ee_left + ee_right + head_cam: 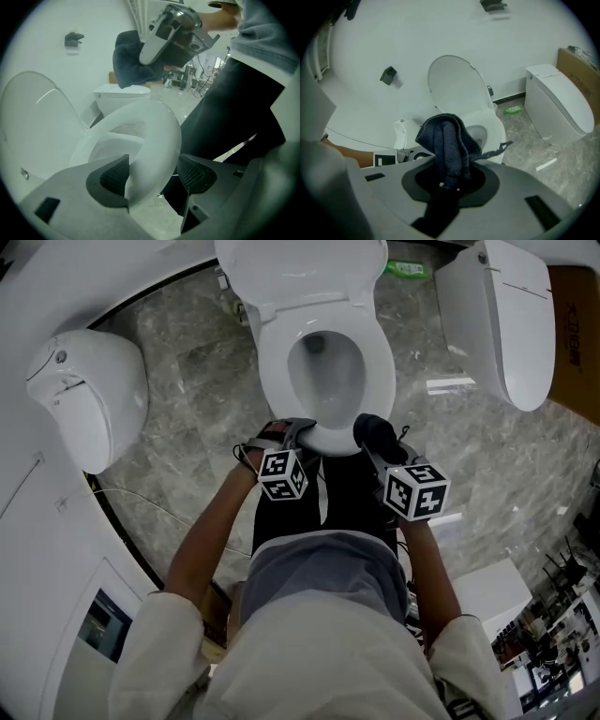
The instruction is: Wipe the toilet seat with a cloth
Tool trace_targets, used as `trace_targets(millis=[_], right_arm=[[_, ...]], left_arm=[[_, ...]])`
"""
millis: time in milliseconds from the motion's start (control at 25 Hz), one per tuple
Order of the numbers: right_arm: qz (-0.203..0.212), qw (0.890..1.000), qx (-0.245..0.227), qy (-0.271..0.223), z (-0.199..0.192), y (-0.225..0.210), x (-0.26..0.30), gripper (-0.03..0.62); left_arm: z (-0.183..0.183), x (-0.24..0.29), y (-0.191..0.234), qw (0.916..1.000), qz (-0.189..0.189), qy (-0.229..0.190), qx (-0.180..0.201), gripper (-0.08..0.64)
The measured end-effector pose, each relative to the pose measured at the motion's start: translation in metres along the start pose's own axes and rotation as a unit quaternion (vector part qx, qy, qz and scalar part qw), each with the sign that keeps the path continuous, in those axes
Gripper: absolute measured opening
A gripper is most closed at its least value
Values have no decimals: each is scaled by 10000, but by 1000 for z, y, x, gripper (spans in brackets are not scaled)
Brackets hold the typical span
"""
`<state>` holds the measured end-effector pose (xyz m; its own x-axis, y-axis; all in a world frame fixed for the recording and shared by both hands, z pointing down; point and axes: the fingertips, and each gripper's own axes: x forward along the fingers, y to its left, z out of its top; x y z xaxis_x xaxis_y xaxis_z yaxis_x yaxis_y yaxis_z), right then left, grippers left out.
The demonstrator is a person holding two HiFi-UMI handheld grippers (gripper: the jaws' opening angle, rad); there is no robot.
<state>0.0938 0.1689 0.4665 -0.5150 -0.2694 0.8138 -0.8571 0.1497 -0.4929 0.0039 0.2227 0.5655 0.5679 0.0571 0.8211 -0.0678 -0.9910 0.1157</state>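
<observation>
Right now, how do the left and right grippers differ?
The left gripper stands open; the right gripper is shut. The left gripper has the seat rim between its jaws; the right gripper has a dark cloth pinched in its jaws. Both point down at the seat's front.

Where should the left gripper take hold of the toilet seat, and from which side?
Take the toilet seat at its front arc, coming from above and in front. The ring is narrow there, so one jaw fits inside the opening and one outside; the left gripper, jaws open, straddles it.
</observation>
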Motion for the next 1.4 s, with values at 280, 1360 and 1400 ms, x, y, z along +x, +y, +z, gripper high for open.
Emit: trace_targets(millis=[280,1360,1400], right_arm=[[-83,9998,126,150,-17,-19,28,74],[-260,9979,80,584,-26,-95,151,74],[-260,9979,50,586,-22,-97,155,74]], left_arm=[[-29,41,-24,9990,-385,-166,122,291],[-108,169,-6,9699,-147,240,-2420,103],[-110,170,-4,9671,-74,305,-2526,81]])
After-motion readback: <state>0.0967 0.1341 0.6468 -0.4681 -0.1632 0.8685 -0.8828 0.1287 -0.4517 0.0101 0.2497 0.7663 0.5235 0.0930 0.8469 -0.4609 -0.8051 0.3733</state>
